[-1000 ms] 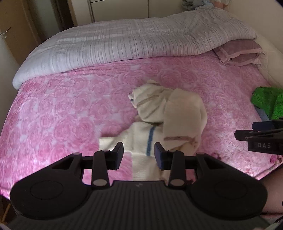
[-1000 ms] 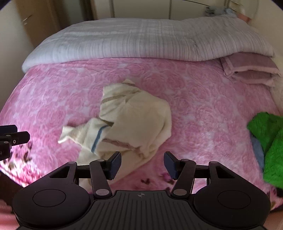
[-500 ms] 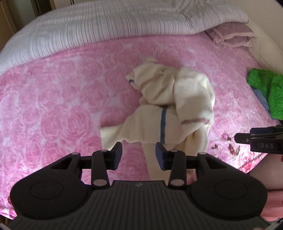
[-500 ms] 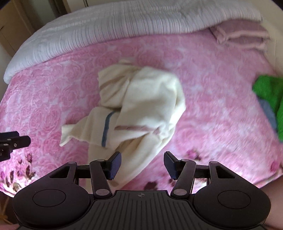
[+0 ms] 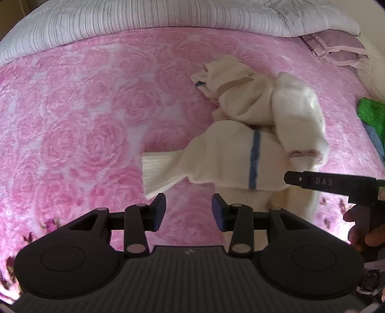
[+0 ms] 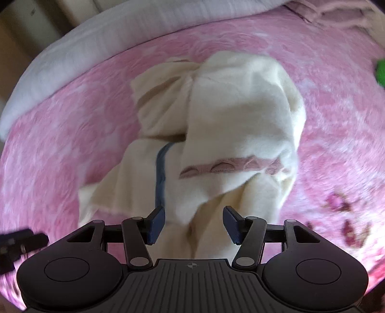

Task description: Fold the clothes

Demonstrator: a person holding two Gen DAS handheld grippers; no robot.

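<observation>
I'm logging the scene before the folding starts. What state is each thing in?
Cream sweater: crumpled in a heap on the bed, unfolded, not held.
Left tool: open, nothing between its pads.
Right tool: open, above the sweater's near edge, not gripping.
Quilt: bunched along the far side.
Green cloth: lying at the bed's right edge.

free: pink bedspread (image 5: 84,125) left of cream garment (image 5: 240,154) | blocked: rolled quilt (image 5: 144,16) behind, green cloth (image 5: 370,113) right
</observation>
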